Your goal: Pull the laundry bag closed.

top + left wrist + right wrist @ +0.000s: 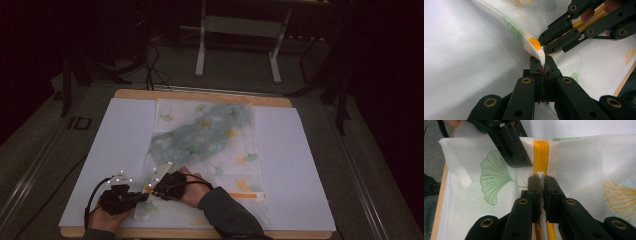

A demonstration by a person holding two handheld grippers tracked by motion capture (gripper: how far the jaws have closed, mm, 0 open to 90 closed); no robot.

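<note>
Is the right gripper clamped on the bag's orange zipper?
Yes: in the right gripper view the right gripper has its jaws closed on the white pull of the orange zipper.

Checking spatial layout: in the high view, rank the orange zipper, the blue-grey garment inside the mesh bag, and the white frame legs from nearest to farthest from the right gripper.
1. orange zipper, beside the right gripper, near edge.
2. blue-grey garment, mid-table inside the mesh bag.
3. white frame legs, floor beyond table.

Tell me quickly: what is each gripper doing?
Left gripper: closed on the mesh bag's corner.
Right gripper: closed on the white zip pull.
</note>
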